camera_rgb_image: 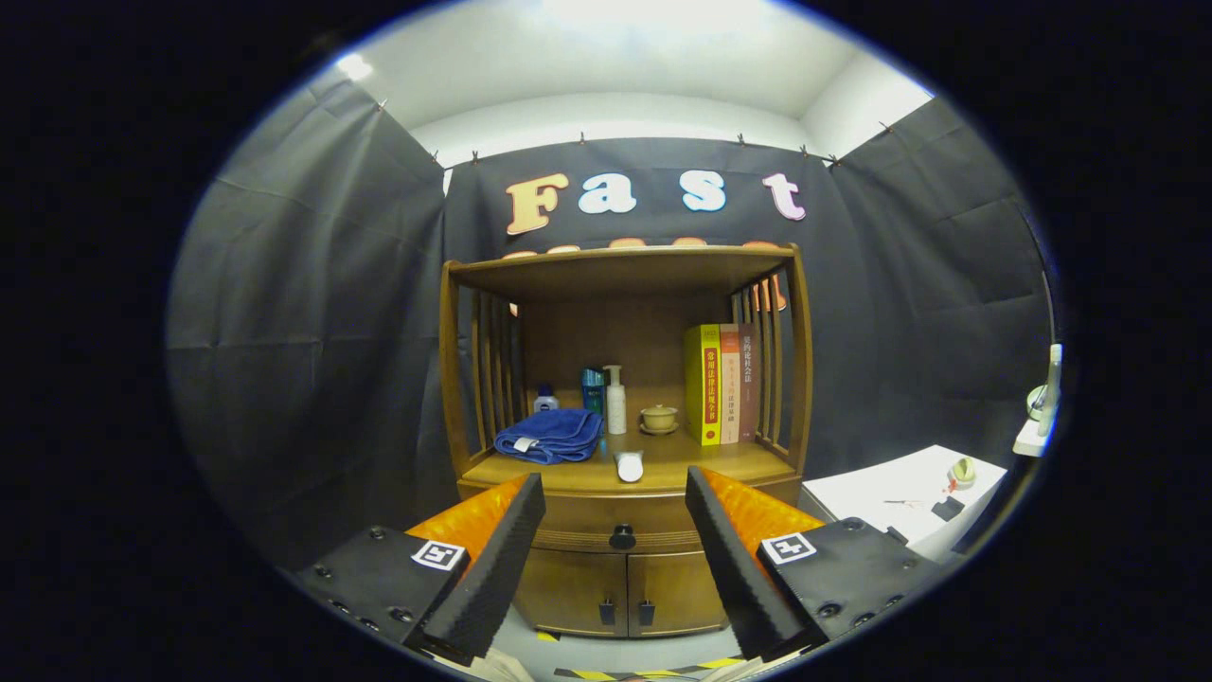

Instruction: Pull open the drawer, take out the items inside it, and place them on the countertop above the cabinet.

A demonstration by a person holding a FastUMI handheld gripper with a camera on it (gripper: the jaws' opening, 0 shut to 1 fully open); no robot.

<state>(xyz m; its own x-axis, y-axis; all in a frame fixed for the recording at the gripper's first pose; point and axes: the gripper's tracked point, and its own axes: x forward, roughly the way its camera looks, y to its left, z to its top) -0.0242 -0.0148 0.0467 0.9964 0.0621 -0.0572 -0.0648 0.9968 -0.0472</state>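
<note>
In the gripper view, we saw the hand-held gripper (615,516) spread wide, holding nothing, its fingers (497,549) framing the closed drawer (620,519) with its dark knob (622,537). Above, the counter (705,462) carried a blue towel (551,436), bottles and books (721,384).

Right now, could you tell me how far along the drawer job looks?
Nothing looks done: the drawer is shut, its dark knob untouched. The gripper is open and empty, fingers apart, with the knob between and beyond them. Everything is left: pull the drawer, lift out its unseen contents, and set them on the countertop by the blue towel.
</note>
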